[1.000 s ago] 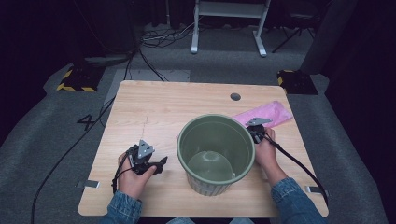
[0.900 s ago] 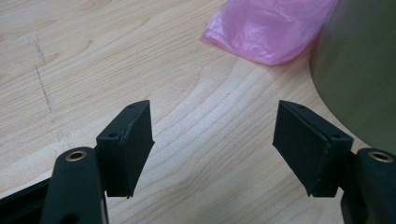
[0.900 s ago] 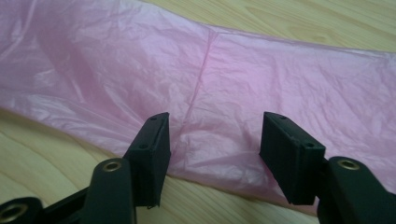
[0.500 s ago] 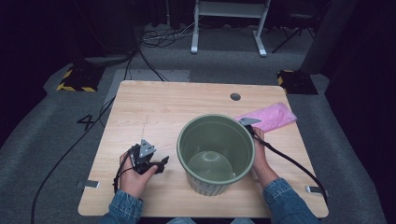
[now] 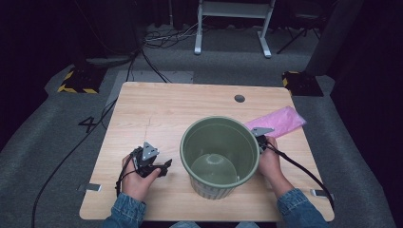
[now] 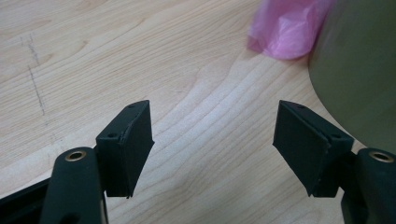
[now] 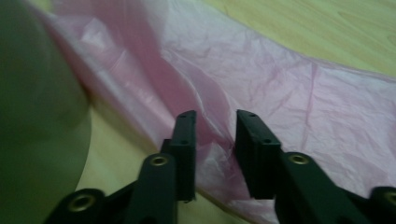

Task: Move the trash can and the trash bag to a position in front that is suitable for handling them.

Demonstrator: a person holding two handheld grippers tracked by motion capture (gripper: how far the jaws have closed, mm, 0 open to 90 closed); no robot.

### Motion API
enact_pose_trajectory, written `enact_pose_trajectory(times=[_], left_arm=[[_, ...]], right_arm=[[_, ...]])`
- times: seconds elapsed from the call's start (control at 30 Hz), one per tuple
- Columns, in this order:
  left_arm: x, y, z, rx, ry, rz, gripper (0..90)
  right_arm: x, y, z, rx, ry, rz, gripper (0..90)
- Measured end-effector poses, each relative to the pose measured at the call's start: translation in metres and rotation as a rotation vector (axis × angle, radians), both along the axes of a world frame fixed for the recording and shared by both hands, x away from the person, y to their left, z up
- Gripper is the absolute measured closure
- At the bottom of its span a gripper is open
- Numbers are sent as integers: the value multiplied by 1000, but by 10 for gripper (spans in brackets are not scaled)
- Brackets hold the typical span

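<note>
From the high view we see the whole table (image 5: 157,114): a green bucket (image 5: 220,154) stands near its front edge, our left gripper (image 5: 151,164) rests on the wood to the bucket's left, and our right gripper (image 5: 260,135) sits just behind the bucket's right rim, at the near end of a pink plastic bag (image 5: 280,121). From up there the right jaws are hidden by the bucket and the hand, so we cannot read their state from that picture.

The right gripper view gives what the high view lacks. The pink plastic bag (image 7: 261,84) spreads flat across the wood, wrinkled and half see-through, and our right gripper (image 7: 215,140) has its jaws low over the bag's near edge. The jaws have just been closing and now stand narrowly apart, with a raised fold of the film between them (whether the pads already press on it we cannot tell; a slim gap shows). The bucket (image 7: 37,107) is a green blur at the left, touching the bag's edge.

The left gripper view shows our left gripper (image 6: 212,140) with its jaws wide apart, bare wood between them. The bucket (image 6: 359,70) curves in at the right, just beside one jaw, and a corner of the bag (image 6: 287,28) peeks out beyond it, well apart from these fingers.
</note>
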State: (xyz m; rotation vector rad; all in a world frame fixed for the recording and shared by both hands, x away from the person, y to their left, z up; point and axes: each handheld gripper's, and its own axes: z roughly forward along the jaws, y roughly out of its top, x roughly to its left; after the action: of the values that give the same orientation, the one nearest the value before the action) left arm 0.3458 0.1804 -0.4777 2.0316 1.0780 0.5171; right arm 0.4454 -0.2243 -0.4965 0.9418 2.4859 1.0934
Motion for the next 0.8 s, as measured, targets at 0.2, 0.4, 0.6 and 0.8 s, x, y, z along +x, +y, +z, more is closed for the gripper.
enact_pose_trajectory(times=[0.2, 0.4, 0.6, 0.8], left_arm=[[2, -3, 3, 2, -6, -6, 284], [4, -6, 3, -3, -7, -14, 284], [8, -11, 5, 3, -13, -32, 284], [9, -15, 6, -2, -14, -33, 284]], right_arm=[[-23, -15, 1, -5, 15, 44, 870], [-51, -31, 4, -27, 48, 104, 887], [-82, -48, 9, -72, 81, 160, 881], [-97, -56, 13, -52, 50, 138, 647]])
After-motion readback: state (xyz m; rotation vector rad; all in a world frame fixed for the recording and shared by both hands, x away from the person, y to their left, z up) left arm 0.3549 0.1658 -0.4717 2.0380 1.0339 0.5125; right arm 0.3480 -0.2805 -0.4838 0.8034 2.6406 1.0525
